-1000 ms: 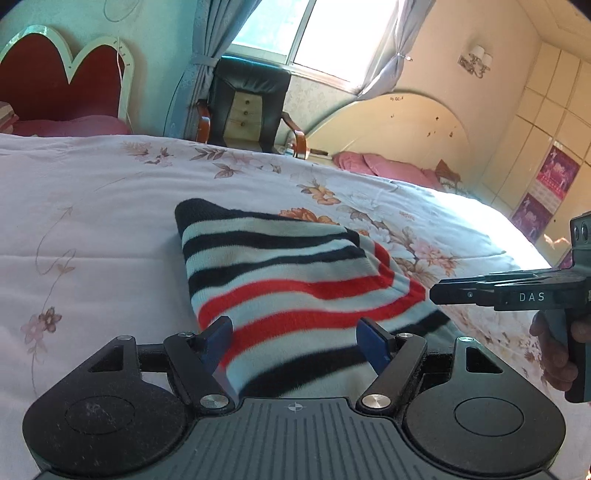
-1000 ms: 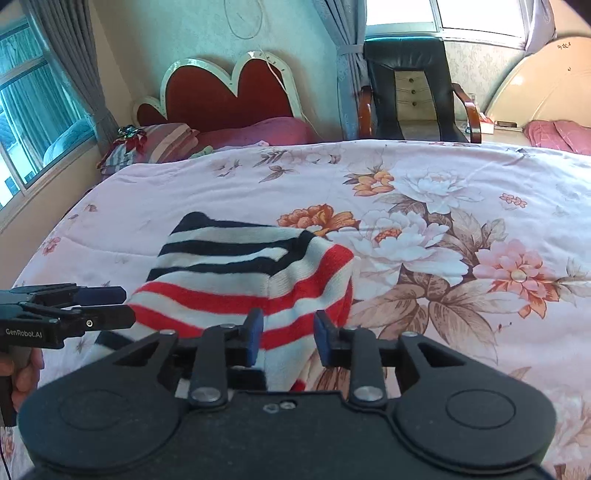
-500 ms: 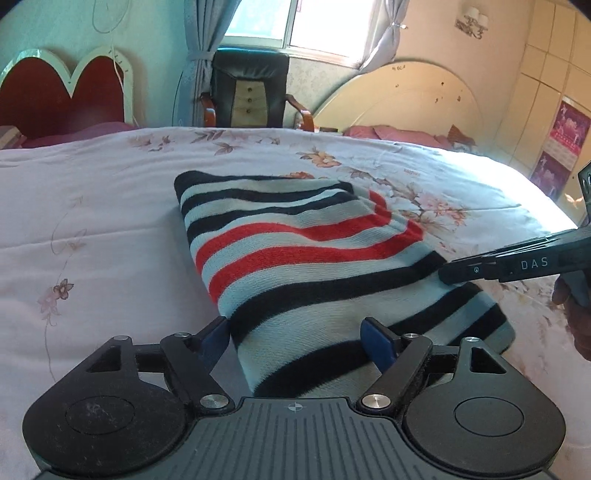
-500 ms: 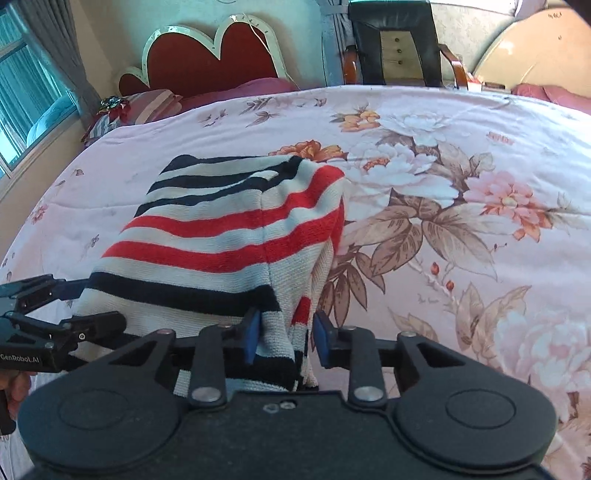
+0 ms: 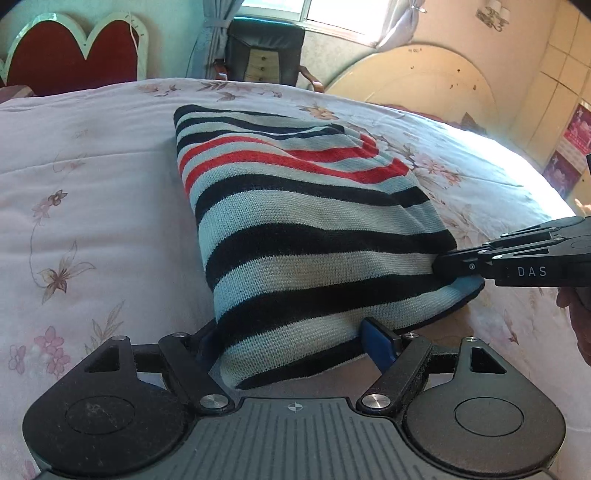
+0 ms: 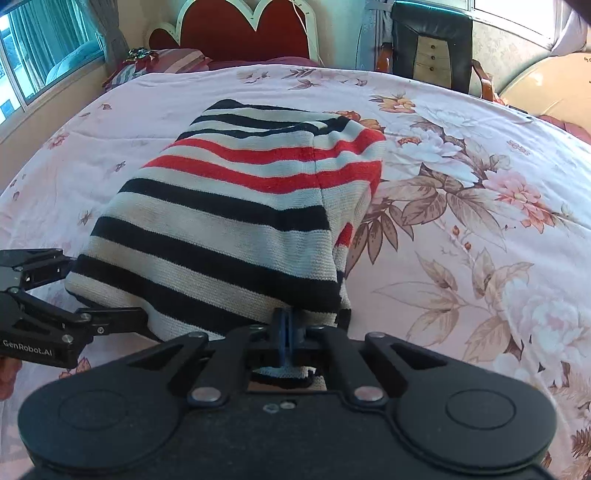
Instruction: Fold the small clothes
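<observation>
A small knitted garment with black, red and pale stripes (image 5: pixel 295 229) lies folded on the floral bedspread (image 5: pixel 92 177); it also shows in the right wrist view (image 6: pixel 229 206). My left gripper (image 5: pixel 295 343) is open, its blue pads astride the garment's near left corner. My right gripper (image 6: pixel 286 332) is shut on the garment's near edge at the right corner. In the left wrist view the right gripper (image 5: pixel 443 267) pinches the hem. In the right wrist view the left gripper (image 6: pixel 107 291) stands open around the left corner.
A red heart-shaped headboard (image 6: pixel 247 33) and pillows (image 6: pixel 166 64) are at the far end of the bed. A black chair (image 6: pixel 432 40) stands behind the bed near the window. A second cream headboard (image 5: pixel 413 85) is to the right.
Both grippers moved toward the garment's near edge. The right gripper closed on the hem. The left gripper's open pads now straddle the near left corner.
</observation>
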The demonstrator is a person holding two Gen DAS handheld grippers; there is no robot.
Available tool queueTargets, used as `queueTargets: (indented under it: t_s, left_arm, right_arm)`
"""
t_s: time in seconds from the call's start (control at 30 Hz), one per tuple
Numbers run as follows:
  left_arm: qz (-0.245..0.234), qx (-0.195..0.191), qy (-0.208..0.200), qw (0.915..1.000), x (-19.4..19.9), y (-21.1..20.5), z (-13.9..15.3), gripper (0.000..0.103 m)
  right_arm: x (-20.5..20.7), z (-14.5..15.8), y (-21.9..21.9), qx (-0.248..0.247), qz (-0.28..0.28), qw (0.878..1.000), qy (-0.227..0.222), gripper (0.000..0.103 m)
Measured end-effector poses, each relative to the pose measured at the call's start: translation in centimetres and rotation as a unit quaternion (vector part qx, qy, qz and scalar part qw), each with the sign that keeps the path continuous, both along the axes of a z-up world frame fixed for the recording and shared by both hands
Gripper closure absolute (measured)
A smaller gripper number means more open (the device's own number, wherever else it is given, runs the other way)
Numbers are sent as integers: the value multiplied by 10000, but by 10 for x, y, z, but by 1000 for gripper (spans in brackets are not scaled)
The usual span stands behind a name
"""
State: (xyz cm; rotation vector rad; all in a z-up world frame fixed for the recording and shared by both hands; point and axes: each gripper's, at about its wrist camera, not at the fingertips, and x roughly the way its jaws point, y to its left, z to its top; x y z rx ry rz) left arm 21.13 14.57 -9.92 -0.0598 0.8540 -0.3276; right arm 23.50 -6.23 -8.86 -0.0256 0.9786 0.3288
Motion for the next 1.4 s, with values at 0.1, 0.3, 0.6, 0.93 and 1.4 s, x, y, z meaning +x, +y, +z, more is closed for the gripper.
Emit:
queueTargets:
  t_s: [0.1,0.3,0.6,0.93,1.4]
  left_arm:
    - [168,260,-185,9993,-16,-8,14,25]
    - [509,226,-626,9965,-68,-11,50,6]
    - [762,61,-1065,9914,-172,-37,110,0]
    - [897,234,-1613,9825,-269,-61,146,0]
    - [959,209,-1840,9780,-307,-66,154,0]
  right_arm:
    - [-16,18,-12,339,-267,9989,-169,77]
    - [-74,57,-32,278,-617,9943,-826,31]
    - [-182,114,-52,531,-744,9876,-1274,6]
    - [-268,135,-47,427,-947,9810,-1639,1]
    - [-304,144,-51,177,-875,9794,-1812,1]
